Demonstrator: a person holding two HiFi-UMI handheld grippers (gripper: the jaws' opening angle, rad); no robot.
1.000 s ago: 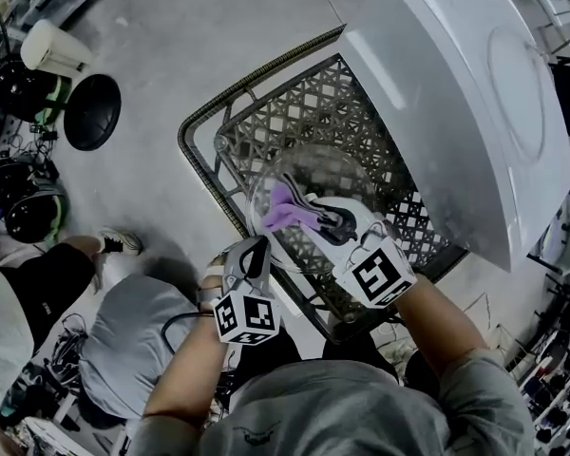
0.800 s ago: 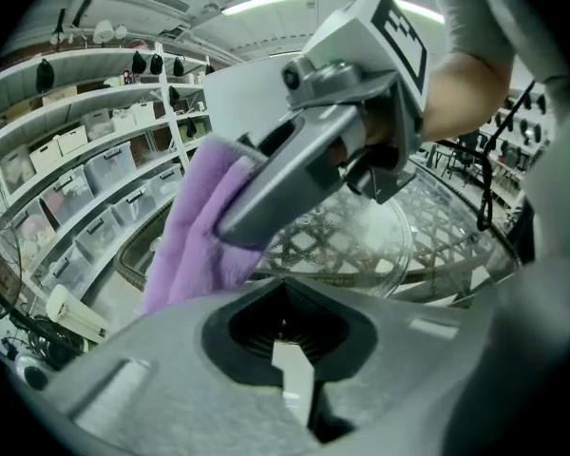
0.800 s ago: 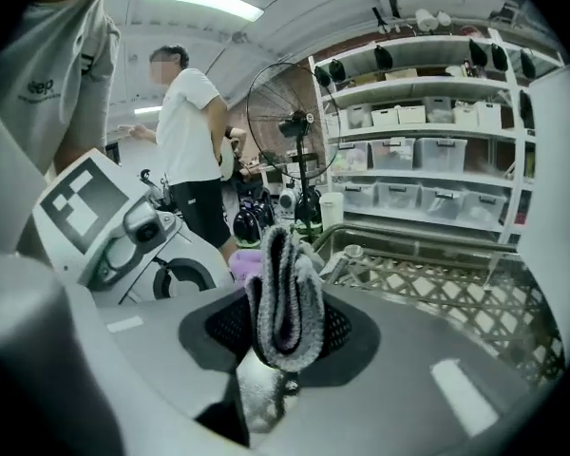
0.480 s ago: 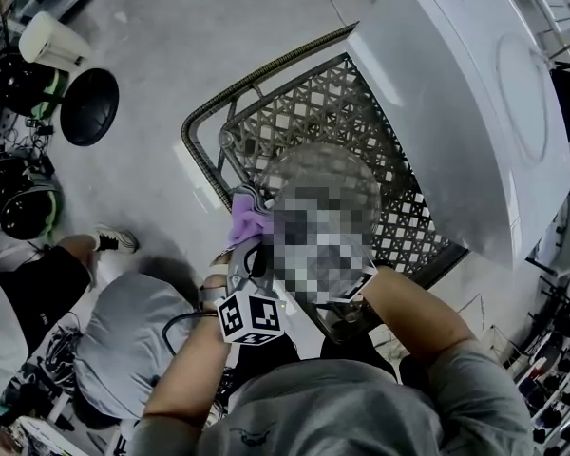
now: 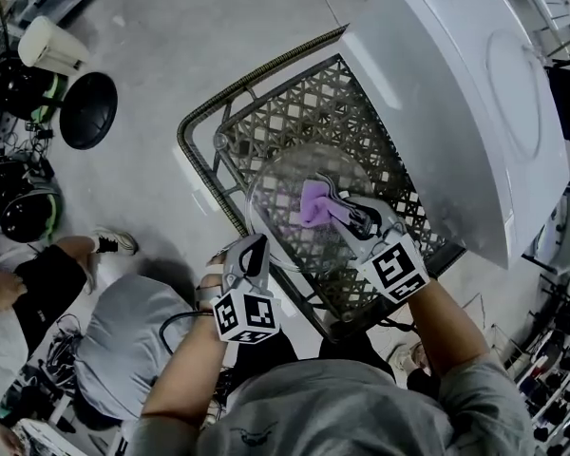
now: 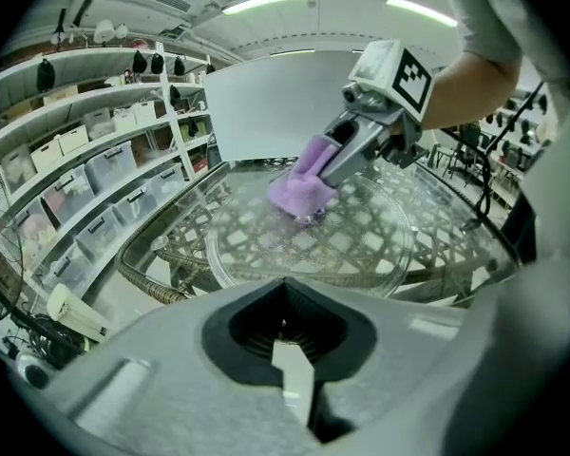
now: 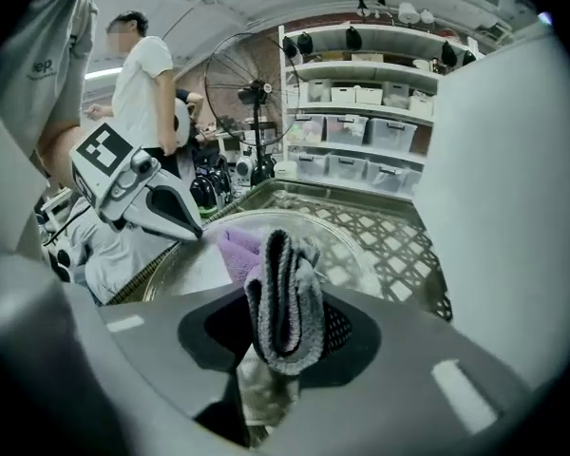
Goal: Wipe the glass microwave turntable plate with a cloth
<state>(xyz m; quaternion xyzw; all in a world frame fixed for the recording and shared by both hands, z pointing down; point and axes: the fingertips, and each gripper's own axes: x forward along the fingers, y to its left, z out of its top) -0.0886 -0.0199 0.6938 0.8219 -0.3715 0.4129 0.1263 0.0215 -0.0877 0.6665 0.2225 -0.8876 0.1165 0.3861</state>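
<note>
On a lattice table near storage shelves, right gripper clamps cloth onto glass plate; left gripper grips it.

Purple cloth (grey-edged), clear glass plate

plate: clear round glass, lying flat on the lattice counter.
cloth: purple, bunched, pressed on the plate near its middle, clamped in the right gripper.

Setting: a workshop or storeroom. Wall shelves carried plastic storage bins. A pedestal fan stood on the concrete floor, under strip lights.
</note>
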